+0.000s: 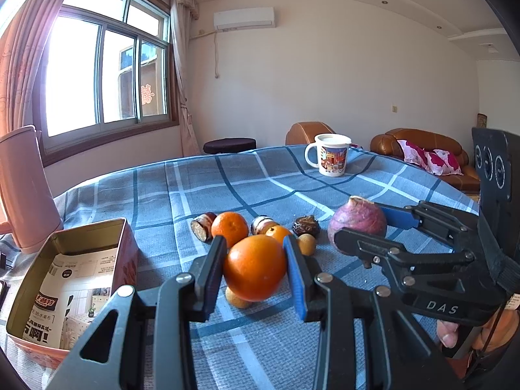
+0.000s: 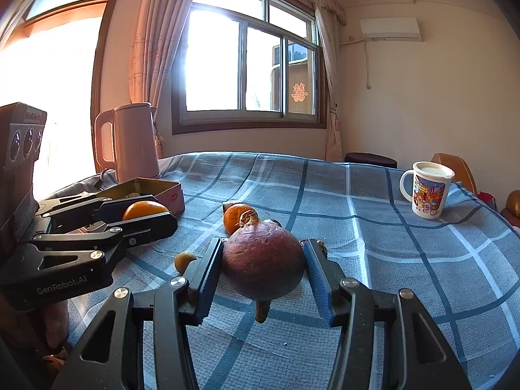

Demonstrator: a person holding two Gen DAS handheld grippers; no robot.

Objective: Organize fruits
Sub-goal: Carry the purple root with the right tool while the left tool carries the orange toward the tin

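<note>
My left gripper point(image 1: 255, 268) is shut on a large orange point(image 1: 254, 268) and holds it just above the checked tablecloth. My right gripper point(image 2: 263, 268) is shut on a purple round root point(image 2: 263, 265), which also shows in the left wrist view point(image 1: 356, 219). Behind the orange lie a tangerine point(image 1: 229, 227), a smaller orange fruit point(image 1: 279, 233), two brown cut pieces point(image 1: 202, 226), a dark wrinkled fruit point(image 1: 305, 224) and small tan fruits point(image 1: 307, 243). An open metal tin point(image 1: 70, 279) lined with printed paper stands at the left.
A pink kettle point(image 2: 130, 141) stands beyond the tin near the window. A white picture mug point(image 1: 331, 157) stands at the table's far right. Brown sofas point(image 1: 422, 149) lie beyond the table edge. The blue checked cloth point(image 2: 406, 260) stretches to the right.
</note>
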